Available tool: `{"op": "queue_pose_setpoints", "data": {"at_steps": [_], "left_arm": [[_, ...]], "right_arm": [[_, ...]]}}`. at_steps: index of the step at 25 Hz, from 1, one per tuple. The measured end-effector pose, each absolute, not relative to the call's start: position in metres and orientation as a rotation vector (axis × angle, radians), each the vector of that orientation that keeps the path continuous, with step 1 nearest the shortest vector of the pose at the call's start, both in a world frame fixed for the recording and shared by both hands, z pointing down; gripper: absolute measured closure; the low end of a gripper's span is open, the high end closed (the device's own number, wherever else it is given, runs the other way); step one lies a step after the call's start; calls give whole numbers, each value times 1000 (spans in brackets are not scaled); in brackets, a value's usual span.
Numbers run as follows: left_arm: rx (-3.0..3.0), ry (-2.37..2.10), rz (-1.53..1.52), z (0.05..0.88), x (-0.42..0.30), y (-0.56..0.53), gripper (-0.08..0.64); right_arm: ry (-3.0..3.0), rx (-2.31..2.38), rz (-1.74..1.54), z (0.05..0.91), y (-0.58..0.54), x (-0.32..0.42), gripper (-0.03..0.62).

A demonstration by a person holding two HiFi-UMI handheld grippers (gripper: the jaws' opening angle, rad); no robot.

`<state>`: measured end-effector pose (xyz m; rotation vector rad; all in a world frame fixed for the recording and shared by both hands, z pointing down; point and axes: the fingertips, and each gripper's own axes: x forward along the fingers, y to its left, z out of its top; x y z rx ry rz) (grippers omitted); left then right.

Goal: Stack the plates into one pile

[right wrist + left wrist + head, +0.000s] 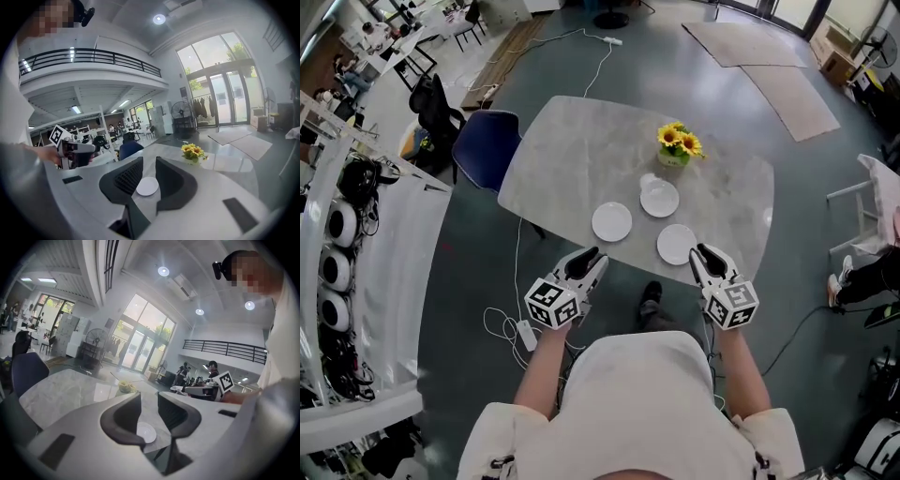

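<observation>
The grey table (572, 159) comes first. At its near edge the left gripper (593, 257) and right gripper (698, 251) hover, jaws apart and empty. Three round white plates lie unstacked there: left plate (611, 221), far plate (659, 198), right plate (677, 244).

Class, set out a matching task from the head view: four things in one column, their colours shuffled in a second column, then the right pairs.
Things:
1. chair
2. flowers
3. plates
4. table

Colours:
A. white
B. pale grey
C. yellow
D. dark blue

Pairs: 1-D; 2-C; 3-A; 4-B
</observation>
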<state>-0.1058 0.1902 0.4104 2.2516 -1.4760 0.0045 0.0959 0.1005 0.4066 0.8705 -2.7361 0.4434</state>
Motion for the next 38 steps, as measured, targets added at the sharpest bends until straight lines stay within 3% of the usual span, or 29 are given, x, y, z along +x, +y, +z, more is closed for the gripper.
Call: {"op": "queue_pose_setpoints", "data": {"at_steps": [16, 38], "left_arm": [[2122, -1583, -3, 431, -99, 73, 443], [2082, -1500, 96, 461, -106, 18, 443]], "right_arm": [[-2718, 638, 508, 444, -31, 79, 488], [-2656, 612, 634, 473, -68, 51, 488]]}}
